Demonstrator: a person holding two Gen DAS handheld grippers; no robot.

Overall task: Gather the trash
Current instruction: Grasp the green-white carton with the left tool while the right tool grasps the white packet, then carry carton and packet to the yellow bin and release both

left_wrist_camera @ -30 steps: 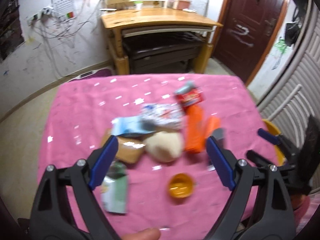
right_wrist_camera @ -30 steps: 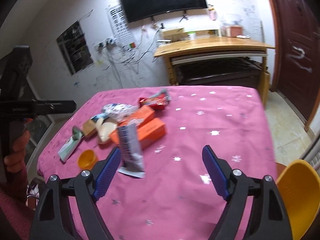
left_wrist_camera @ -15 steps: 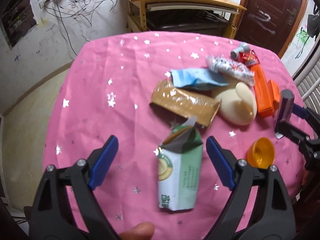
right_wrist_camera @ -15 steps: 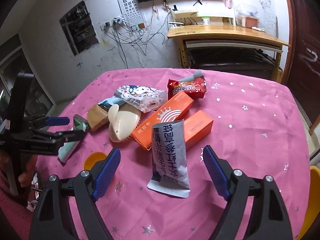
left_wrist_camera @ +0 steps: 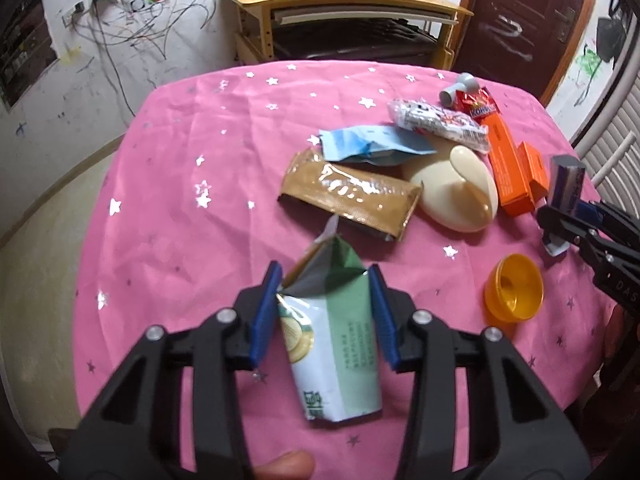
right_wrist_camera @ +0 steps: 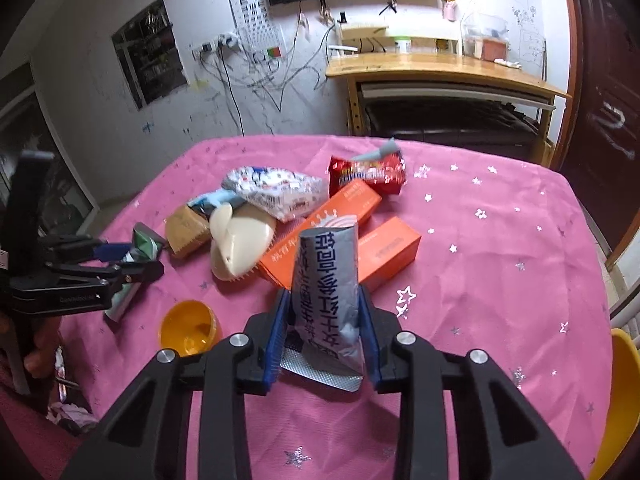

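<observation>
L tool (left_wrist_camera: 325, 312) was closing w/ its blue pads pressed on both sides of the green-and-white wrapper (left_wrist_camera: 338, 344), gripping it near the torn top; wrapper lay on the pink star-print table (left_wrist_camera: 192, 216), close to the near edge. R tool (right_wrist_camera: 325, 330) was closing too, pads clamped on the grey foil pouch (right_wrist_camera: 326, 280), which stood bowed up between them w/ its crimped bottom end on the cloth. Rest of the trash sat in a cluster mid-table: brown packet (left_wrist_camera: 352, 194) just beyond the green wrapper, blue wrapper (left_wrist_camera: 372, 145) overlapping its far side, cream brush (left_wrist_camera: 460, 192) touching the orange boxes (left_wrist_camera: 510, 168), white printed packet (left_wrist_camera: 438, 124) and red snack bag (left_wrist_camera: 478, 106) further back. Orange cap (left_wrist_camera: 514, 292) lay open side up, between the two tools, apart from the pile.
</observation>
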